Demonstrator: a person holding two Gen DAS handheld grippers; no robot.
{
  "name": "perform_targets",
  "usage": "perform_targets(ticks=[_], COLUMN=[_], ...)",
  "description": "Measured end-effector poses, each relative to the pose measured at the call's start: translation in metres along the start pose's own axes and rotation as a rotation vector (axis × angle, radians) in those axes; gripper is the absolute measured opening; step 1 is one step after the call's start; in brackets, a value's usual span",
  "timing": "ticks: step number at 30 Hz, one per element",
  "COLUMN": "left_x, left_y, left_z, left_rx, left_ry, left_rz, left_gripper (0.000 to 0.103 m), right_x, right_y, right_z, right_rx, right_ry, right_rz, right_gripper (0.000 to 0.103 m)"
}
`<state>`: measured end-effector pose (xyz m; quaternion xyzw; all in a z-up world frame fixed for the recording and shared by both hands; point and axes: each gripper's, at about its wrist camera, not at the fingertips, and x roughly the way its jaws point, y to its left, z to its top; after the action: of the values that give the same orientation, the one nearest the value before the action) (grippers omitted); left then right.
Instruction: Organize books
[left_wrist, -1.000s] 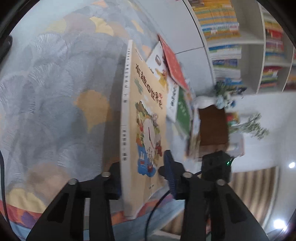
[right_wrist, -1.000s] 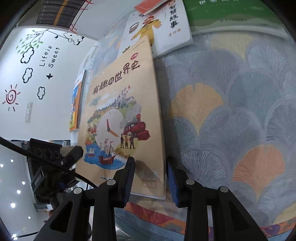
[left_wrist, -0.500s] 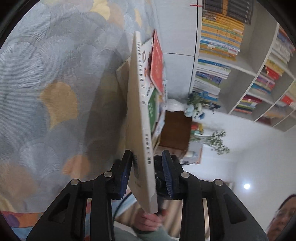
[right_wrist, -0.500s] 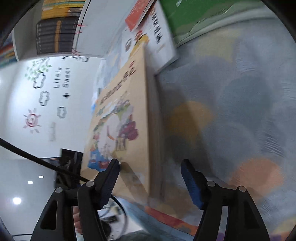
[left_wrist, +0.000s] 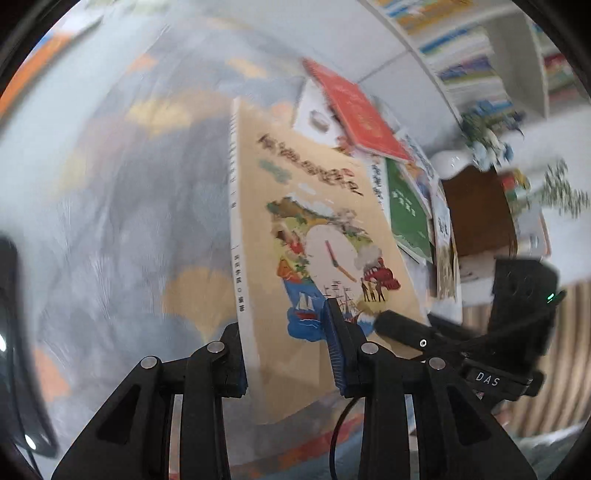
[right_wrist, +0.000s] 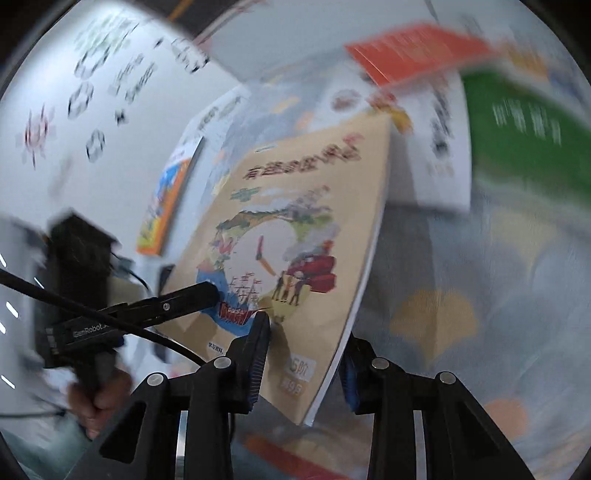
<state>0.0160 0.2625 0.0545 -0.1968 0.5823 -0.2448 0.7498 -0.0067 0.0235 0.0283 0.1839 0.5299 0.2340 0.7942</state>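
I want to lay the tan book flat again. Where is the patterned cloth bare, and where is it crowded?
The fan-patterned cloth is bare on the spine side of the tan book. Beyond its top edge it is crowded: a red book, a white book and a green book overlap there.

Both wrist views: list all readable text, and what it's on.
"DAS": right tool's body, left wrist view.
"GenRobot": left tool's body, right wrist view; the rest of that label is blurred.
"有趣的世界史": tan book cover title, blurred but legible.
"5阶": tan book's lower corner; the badge under it is too blurred.
Unreadable: tan book's spine, green book, red book, white book, wall lettering, shelf spines.
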Motion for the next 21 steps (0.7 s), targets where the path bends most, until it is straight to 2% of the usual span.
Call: perform_targets(ticks=[5,7,10,14,17,21], left_x=[-0.035,-0.050,-0.068,-0.075,-0.068,-0.051], left_y=[-0.006,-0.005,0.010,0.028,0.051,0.071], left_z=[0.013,0.024,0.053,0.096,0.134,0.172], left_rx=[0.086,0.086,0.056,0.062,0.053,0.049], left_ry=[-0.096,-0.136,-0.211,-0.275,-0.307,-0.327], left_rz=[0.005,0.014,0.000,0.043,0.071,0.120], left_gripper=[0.029,0.030,0.029,0.029,0.029,0.030], right_x=[-0.020,-0.028,-0.028,-0.012,0.014,0.046], right_y=[0.040,0.053,0.067,0.087,0.099,0.106], right_z=[0.017,0.025,0.054,0.093,0.135,0.172], right_rx=[-0.184,-0.271,-0.311,-0.378,-0.371,-0.353], right_ry=[-0.066,-0.101,-0.130,-0.179,-0.193,-0.219], right_rz=[-0.067,-0.087,-0.063,-0.062,-0.056,-0.082], right_gripper=[0.034,0.035,0.035,0.035,0.035,0.035])
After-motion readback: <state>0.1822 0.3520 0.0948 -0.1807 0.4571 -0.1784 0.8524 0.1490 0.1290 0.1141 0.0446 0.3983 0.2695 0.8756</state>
